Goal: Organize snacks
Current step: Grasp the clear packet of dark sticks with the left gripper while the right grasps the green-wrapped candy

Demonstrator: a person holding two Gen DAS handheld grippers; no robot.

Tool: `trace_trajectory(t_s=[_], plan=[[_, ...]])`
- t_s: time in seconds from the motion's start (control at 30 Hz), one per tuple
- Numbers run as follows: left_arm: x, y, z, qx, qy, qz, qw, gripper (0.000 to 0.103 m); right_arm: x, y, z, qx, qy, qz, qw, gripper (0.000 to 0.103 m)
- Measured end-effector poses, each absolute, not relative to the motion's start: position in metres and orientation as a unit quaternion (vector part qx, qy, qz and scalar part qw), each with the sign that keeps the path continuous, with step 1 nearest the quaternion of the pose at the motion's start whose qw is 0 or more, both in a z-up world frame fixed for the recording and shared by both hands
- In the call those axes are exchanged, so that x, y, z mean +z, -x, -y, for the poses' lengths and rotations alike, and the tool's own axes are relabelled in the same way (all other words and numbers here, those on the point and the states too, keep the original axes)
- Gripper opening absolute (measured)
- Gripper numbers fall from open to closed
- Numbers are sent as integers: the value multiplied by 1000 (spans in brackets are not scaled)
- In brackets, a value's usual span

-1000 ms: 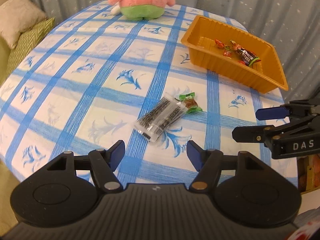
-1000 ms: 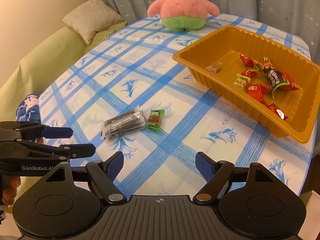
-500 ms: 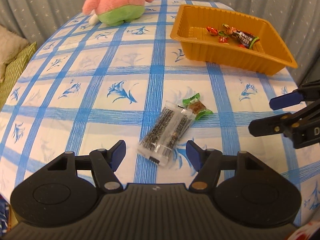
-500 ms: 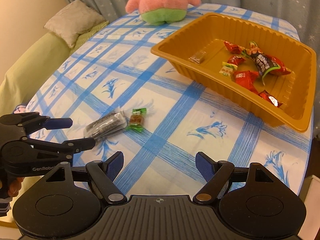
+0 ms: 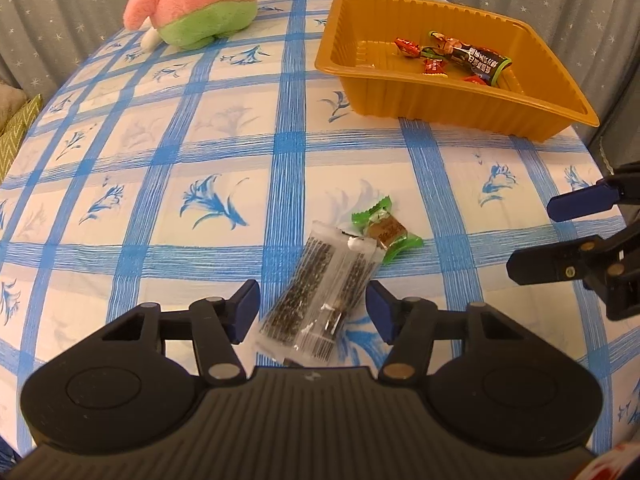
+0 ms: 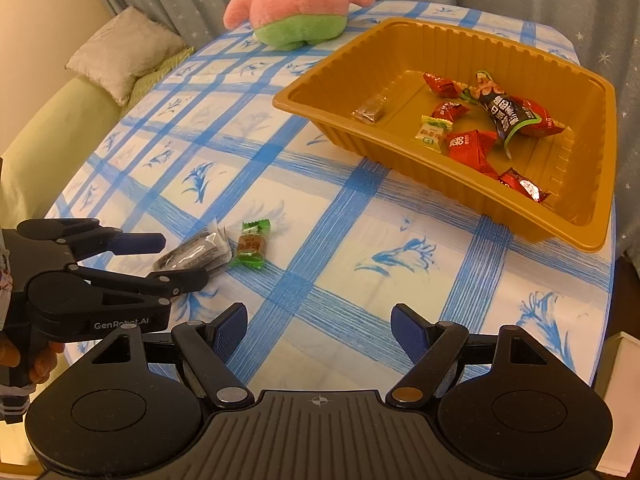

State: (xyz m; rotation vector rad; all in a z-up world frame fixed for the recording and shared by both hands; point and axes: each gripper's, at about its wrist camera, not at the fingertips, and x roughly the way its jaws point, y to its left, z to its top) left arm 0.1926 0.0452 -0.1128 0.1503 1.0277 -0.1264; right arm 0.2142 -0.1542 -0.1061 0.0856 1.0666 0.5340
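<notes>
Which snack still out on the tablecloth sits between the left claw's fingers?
The clear packet of dark sticks. It lies between the closing left claw, pads not yet touching, while the green-wrapped candy lies just beyond it.

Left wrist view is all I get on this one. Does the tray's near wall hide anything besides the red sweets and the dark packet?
Observer: Yes. The right wrist view shows a small brown sweet in clear wrap lying alone near the left end of the orange tray.
Operator: Anything else in there that I'm missing?
Observer: A white and green sweet lies right beside the red sweets.
Operator: I only see the right hand-held gripper's fingers at my edge. Is it carrying something?
Observer: No. In its own view the right hand-held gripper stands open, with only the tablecloth between its fingers.
</notes>
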Motion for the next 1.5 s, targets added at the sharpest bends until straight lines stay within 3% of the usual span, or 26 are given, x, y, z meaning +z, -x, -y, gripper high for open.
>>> trace_trajectory(t_s=[0.27, 0.87, 0.93, 1.0, 1.3, 1.5], plan=[[-113, -193, -51, -64, -51, -494, 866, 39, -107, -217, 148, 256, -38, -501, 826, 79], [-108, -186, -97, 19, 32, -491, 870, 35, -116, -232, 86, 319, 16, -454, 832, 78], [-108, -186, -96, 19, 34, -489, 871, 35, -118, -235, 79, 322, 24, -449, 833, 71], [-108, -187, -96, 19, 34, -488, 872, 35, -123, -238, 72, 321, 31, -452, 832, 57], [-113, -191, -93, 21, 31, -486, 873, 35, -134, -238, 64, 315, 57, -443, 837, 24], [-112, -186, -88, 12, 33, -488, 872, 34, -133, -228, 69, 330, 64, -450, 828, 23]])
